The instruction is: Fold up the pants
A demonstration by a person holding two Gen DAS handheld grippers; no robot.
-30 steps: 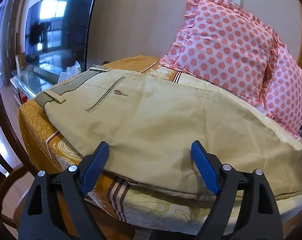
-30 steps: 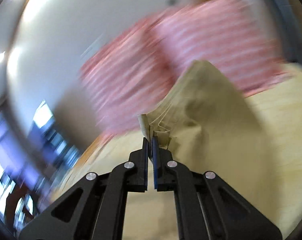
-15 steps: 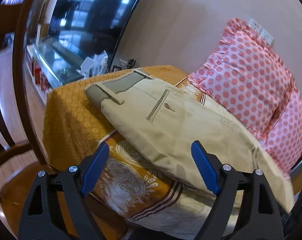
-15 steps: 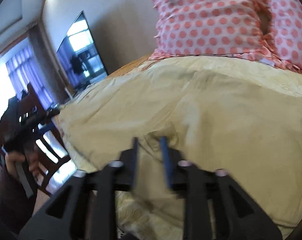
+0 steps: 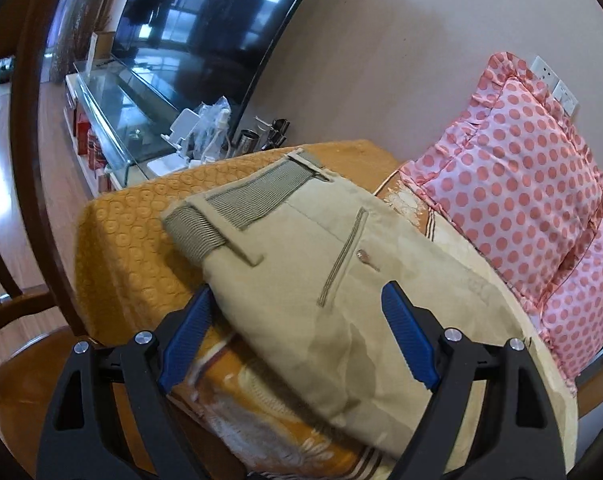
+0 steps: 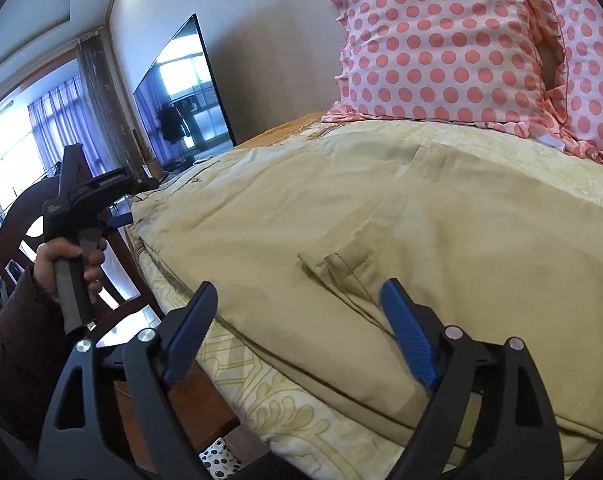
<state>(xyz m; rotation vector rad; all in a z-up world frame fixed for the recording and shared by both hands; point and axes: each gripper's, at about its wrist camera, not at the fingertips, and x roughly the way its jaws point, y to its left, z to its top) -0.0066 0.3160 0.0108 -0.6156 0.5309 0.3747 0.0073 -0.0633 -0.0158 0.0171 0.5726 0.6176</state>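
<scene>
Beige pants lie folded lengthwise on a table with an orange and cream cloth. The ribbed waistband points to the far left in the left wrist view. My left gripper is open and empty, hovering over the seat of the pants below the back pocket. In the right wrist view the pants spread across the table, with the leg hems just ahead of my right gripper, which is open and empty. The left gripper also shows there, held in a hand.
Two pink polka-dot pillows lean on the wall behind the pants. A large TV stands on a glass cabinet at the left. A wooden chair stands by the table's left edge.
The right gripper has let go of the pant hems and opened, leaving them laid on the pants. The left gripper has swung left toward the waistband end, still open.
</scene>
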